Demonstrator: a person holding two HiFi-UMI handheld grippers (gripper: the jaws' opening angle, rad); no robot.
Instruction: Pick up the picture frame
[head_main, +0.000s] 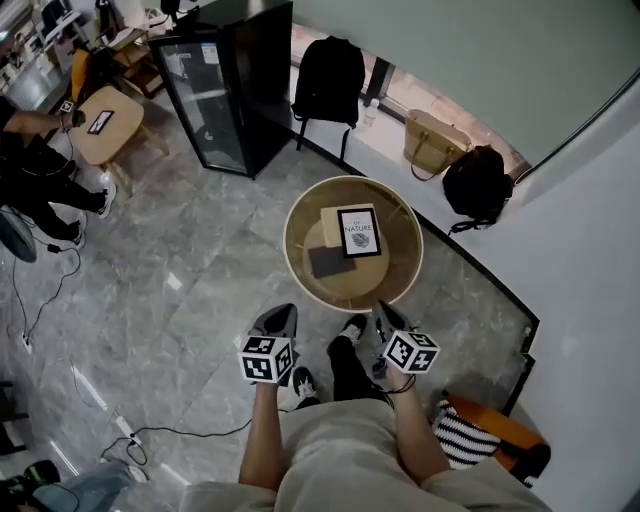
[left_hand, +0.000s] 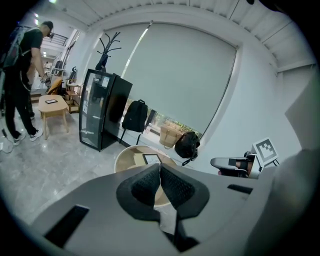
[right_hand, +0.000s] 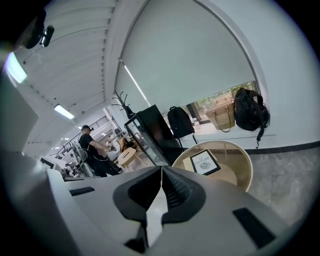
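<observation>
Below the head camera, the picture frame (head_main: 359, 232) lies on a round wooden desk (head_main: 297, 268), straight ahead of the person's feet. It rests on a pale block beside a dark flat slab. The frame is a portrait rectangle whose long axis runs away from the person, tipped slightly to one side. Its print reads upright from here, so the bottom edge faces the grippers. The left gripper (head_main: 280, 313) and right gripper (head_main: 383, 309) hang short of the desk's near rim, neither touching it. The frame sits ahead and between them, closer to the right one, which I judge the handier for a reach.

From the left gripper view, the fingers (left_hand: 145, 184) are pressed together with nothing between them. The frame (left_hand: 151, 159) shows just above their tips, a little left of the seam and well beyond reach. The right gripper (left_hand: 216, 162) pokes in from the right.

Through the right gripper view, the fingers (right_hand: 177, 192) likewise meet tip to tip and are empty. The frame (right_hand: 205, 162) lies ahead and to the right of them, with its long axis slanting away up-left. Whether it lies fully flat or leans slightly cannot be told. Either gripper would probably have to open before it could take an edge.
</observation>
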